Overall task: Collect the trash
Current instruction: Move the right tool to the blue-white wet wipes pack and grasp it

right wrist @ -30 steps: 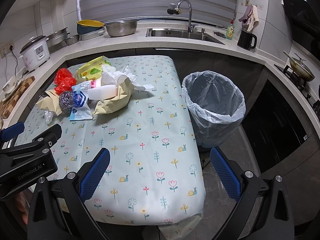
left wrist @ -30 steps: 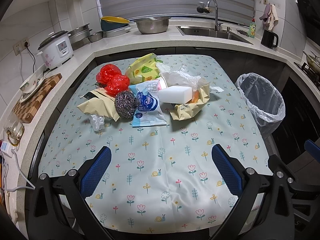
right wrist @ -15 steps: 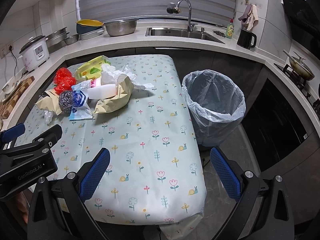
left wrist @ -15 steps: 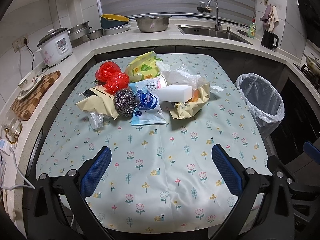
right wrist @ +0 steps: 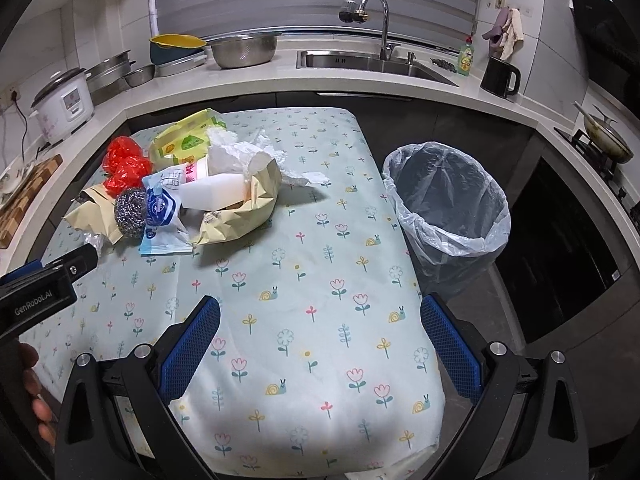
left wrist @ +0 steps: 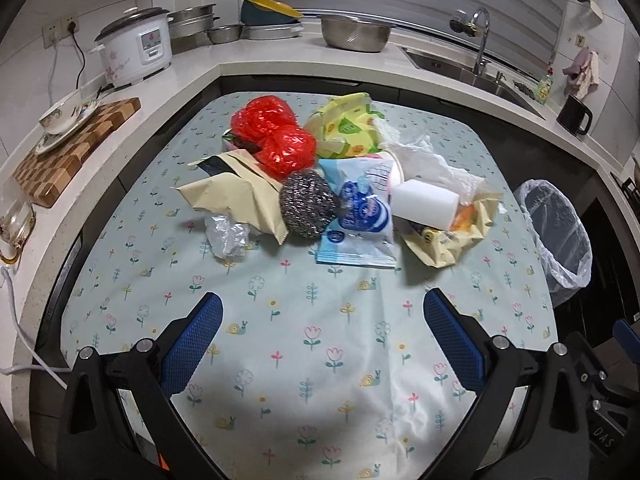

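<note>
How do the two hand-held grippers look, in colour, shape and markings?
Both the left gripper and the right gripper have black frames with silver bolts and two long fingers with blue textured pads. The left one's black body carries white "GenRobot.AI" lettering, seen in the right wrist view.

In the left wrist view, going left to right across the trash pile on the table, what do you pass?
Clear crumpled plastic → steel wool ball → blue and white packet → white sponge block → lined trash bin.
</note>
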Demonstrator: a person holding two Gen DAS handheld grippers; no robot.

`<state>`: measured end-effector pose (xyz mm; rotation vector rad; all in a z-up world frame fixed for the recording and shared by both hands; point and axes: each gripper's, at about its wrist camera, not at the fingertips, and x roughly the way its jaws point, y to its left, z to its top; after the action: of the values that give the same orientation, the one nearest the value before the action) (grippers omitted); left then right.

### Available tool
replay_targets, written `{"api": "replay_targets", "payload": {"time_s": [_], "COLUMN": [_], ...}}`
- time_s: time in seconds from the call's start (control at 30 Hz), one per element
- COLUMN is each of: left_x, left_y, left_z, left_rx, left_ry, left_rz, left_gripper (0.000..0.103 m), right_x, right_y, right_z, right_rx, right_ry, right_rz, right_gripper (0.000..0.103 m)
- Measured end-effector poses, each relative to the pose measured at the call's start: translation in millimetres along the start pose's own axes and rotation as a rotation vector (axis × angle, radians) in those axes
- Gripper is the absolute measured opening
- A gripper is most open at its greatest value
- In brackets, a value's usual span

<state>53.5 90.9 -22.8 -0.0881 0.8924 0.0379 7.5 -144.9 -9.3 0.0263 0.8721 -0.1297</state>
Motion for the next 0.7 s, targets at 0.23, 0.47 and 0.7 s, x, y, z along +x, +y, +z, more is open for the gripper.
{"api": "replay_targets", "payload": {"time_s": [0.23,0.47,0.7], "left_x": [30,64,96], "left_y": [48,83,99], "left_z": [24,51,71], "left_rx": [-0.057,-0.096,-0.106], "left_ry": [0.02,0.041,0.07], "left_rz": [0.046,0.075,0.082], "left_gripper": [0.096,0.096,0.096], "right_x": [32,67,105], "right_y": [34,54,59], "right_z": [20,43,59], "right_rx": [-0.013,0.005,0.077], "right_ry": [0.017,0.036,0.087], "right_rz": [0.014,0.02,0.043], "right_gripper": [0.095,0.089,0.076]}}
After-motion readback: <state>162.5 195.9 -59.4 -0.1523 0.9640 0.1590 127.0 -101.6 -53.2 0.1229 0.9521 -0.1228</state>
